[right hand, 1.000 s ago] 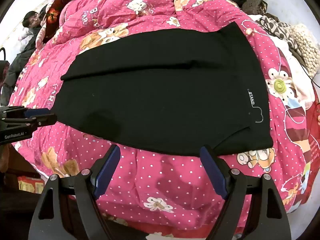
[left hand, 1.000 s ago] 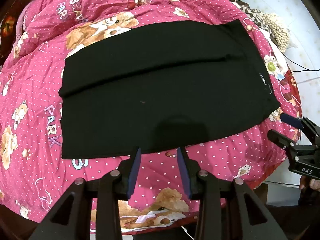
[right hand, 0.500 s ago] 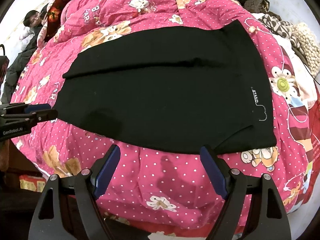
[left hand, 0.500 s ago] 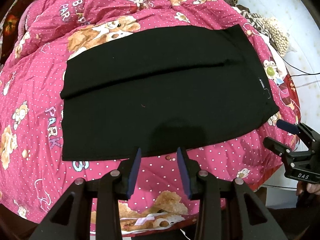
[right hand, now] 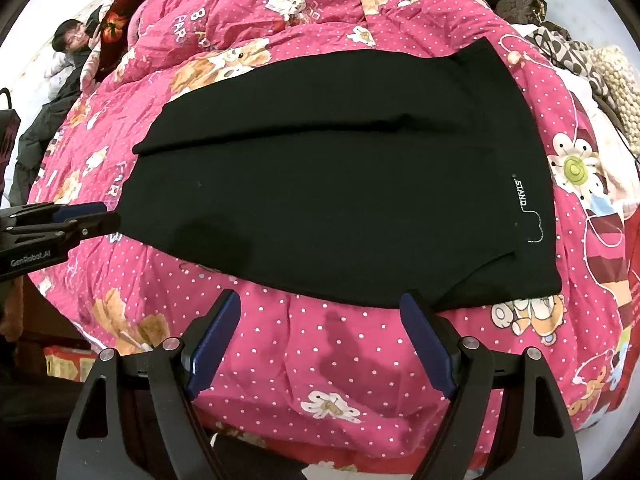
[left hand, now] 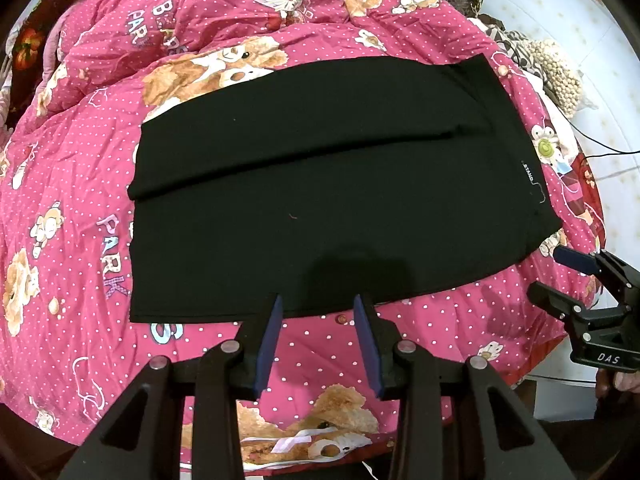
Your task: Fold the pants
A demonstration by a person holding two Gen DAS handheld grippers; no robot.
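Observation:
Black pants [left hand: 328, 196] lie flat on a pink teddy-bear quilt [left hand: 68, 200], legs to the left, waistband with white "STAND" lettering to the right; they also show in the right wrist view [right hand: 332, 184]. My left gripper [left hand: 318, 304] is open and empty, hovering at the near hem edge. My right gripper [right hand: 320, 304] is wide open and empty, just short of the near edge by the waist. Each gripper shows in the other's view, the right one [left hand: 568, 280] at the waist corner and the left one [right hand: 92, 216] at the leg end.
The quilt covers a bed [right hand: 360, 360] whose near edge drops off below the grippers. Clothes and a knitted item [left hand: 560, 76] are piled at the far right. A person [right hand: 72, 40] lies at the far left. A cable [left hand: 600, 156] runs on the right.
Both grippers have drawn back and risen slightly, so the pants look a little farther off. The pants have not moved. Both jaws stay open.

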